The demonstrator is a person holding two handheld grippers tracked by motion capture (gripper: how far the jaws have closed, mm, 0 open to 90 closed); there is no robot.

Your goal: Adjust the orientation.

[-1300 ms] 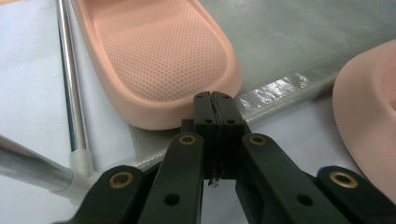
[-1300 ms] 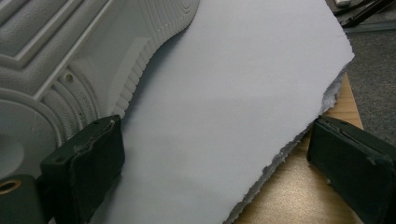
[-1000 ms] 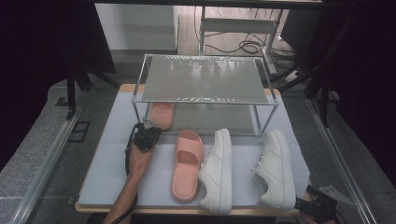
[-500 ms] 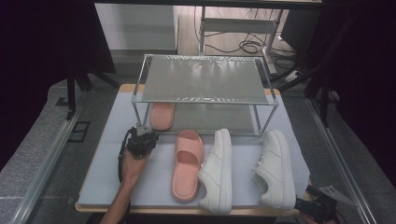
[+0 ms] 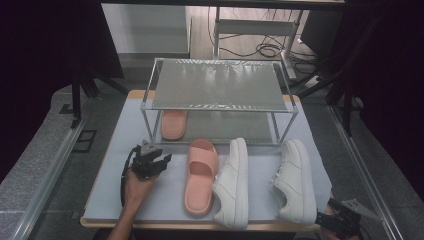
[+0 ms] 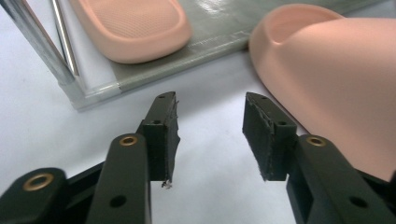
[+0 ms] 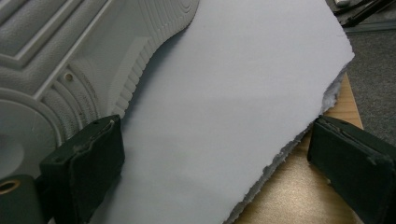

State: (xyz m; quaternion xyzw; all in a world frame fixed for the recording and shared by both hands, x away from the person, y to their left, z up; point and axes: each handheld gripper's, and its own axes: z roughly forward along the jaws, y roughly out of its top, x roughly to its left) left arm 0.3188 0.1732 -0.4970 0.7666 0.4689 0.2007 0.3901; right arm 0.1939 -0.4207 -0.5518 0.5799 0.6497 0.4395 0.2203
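A pink slipper (image 5: 200, 175) lies on the white mat, toe towards the rack. Its twin (image 5: 174, 124) rests on the lower shelf of the metal rack (image 5: 220, 85). My left gripper (image 5: 162, 160) hovers open just left of the loose slipper, with nothing between its fingers. In the left gripper view the open left gripper (image 6: 210, 135) points at bare mat, with the loose slipper (image 6: 336, 79) to its right and the shelved twin (image 6: 135, 23) ahead. My right gripper (image 5: 340, 220) sits at the table's front right corner. It (image 7: 219, 163) is open wide over the mat's edge.
Two white sneakers (image 5: 234, 182) (image 5: 295, 180) lie on the mat right of the slipper. One sneaker's sole (image 7: 60, 60) is close beside my right gripper's left jaw. A rack leg (image 6: 42, 46) stands ahead on the left. The wooden table edge (image 7: 289, 196) shows past the mat.
My left gripper has drawn back from the rack towards the front of the table, still open. The shoes and my right gripper have not moved.
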